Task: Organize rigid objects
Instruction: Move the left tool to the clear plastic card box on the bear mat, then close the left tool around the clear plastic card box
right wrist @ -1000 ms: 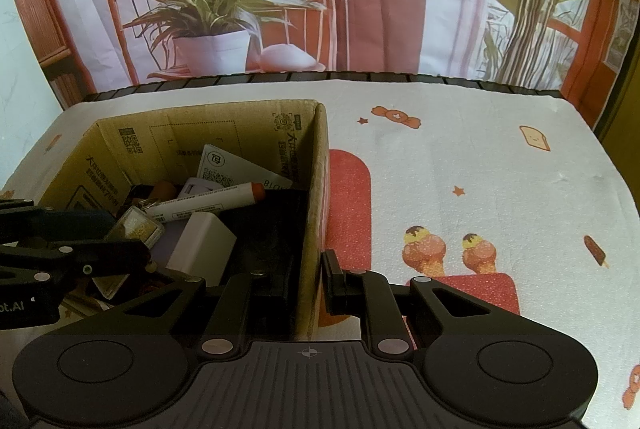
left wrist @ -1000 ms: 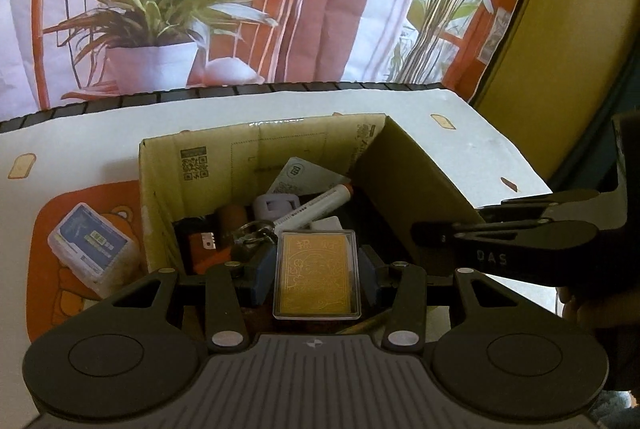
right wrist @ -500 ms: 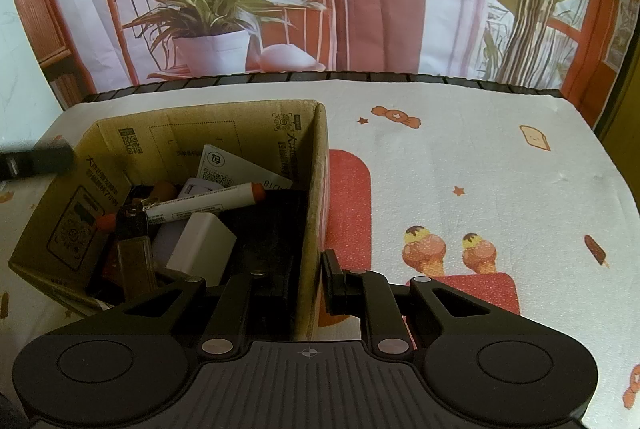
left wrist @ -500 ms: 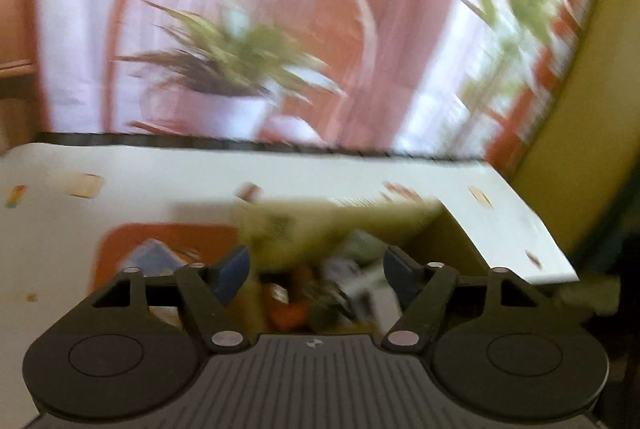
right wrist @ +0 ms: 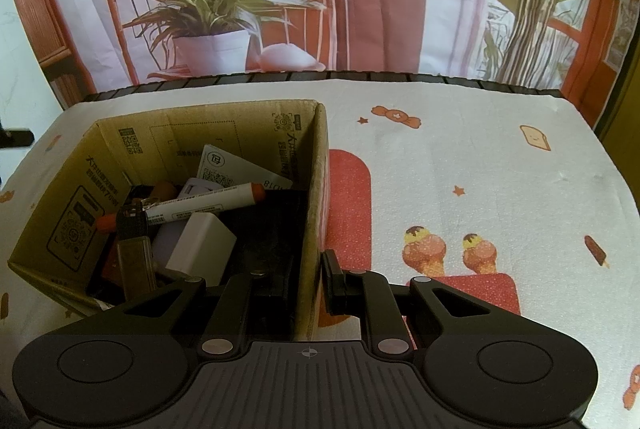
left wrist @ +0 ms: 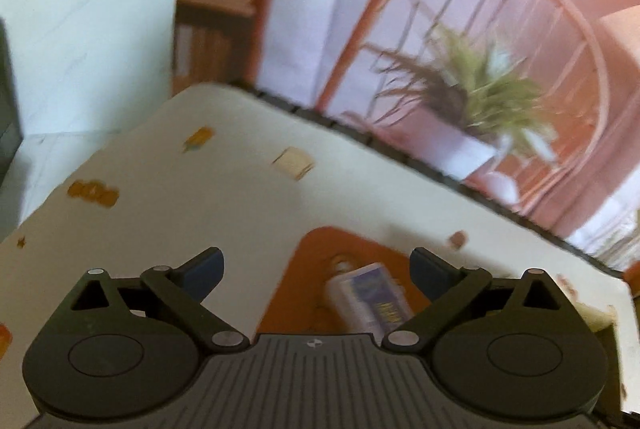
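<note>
In the right wrist view an open cardboard box (right wrist: 100,165) holds a marker with orange caps (right wrist: 200,207), a white block (right wrist: 200,247), a gold card case (right wrist: 134,265) and other small items. My right gripper (right wrist: 308,281) is shut on the box's right wall (right wrist: 316,197), one finger inside and one outside. In the blurred left wrist view my left gripper (left wrist: 316,271) is open and empty above a small clear case with a blue label (left wrist: 370,299) lying on an orange patch of the tablecloth.
A white tablecloth (right wrist: 460,157) with candy and ice-cream prints covers the table. A printed backdrop with a potted plant (right wrist: 212,41) stands behind the table's far edge. The box corner (left wrist: 600,317) shows at the right of the left wrist view.
My left gripper let go of the gold card case into the box, opened, and swung left out of the box to above the clear case. The right gripper has not moved.
</note>
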Demonstrator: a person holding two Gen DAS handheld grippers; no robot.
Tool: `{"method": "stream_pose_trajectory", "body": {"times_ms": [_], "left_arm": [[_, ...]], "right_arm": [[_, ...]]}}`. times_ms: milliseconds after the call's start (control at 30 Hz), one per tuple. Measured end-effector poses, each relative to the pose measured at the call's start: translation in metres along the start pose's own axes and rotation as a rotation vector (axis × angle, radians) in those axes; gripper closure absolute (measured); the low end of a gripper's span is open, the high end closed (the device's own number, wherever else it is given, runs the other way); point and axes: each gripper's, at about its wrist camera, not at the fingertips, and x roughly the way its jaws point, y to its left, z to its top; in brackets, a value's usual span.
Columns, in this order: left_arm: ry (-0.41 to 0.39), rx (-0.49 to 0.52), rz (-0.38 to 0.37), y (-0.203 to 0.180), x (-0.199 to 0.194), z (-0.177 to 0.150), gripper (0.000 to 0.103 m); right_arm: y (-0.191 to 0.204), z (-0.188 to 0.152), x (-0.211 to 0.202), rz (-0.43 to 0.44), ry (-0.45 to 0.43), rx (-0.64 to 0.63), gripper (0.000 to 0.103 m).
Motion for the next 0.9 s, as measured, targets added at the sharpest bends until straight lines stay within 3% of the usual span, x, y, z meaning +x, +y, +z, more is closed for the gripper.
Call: {"method": "stream_pose_trajectory", "body": {"times_ms": [233, 567, 900], "left_arm": [[0.087, -0.037, 0.11, 0.017, 0.033, -0.017, 0.002], [0.103, -0.091, 0.073, 0.011, 0.045, -0.016, 0.002], [0.135, -0.039, 0.034, -0.025, 0.072, -0.021, 0.003]], "right_arm": [[0.001, -0.002, 0.003, 0.005, 0.007, 0.002, 0.089], [-0.001, 0.0, 0.004, 0.002, 0.014, -0.003, 0.088], [-0.001, -0.001, 0.003, 0.005, 0.017, -0.004, 0.088]]}}
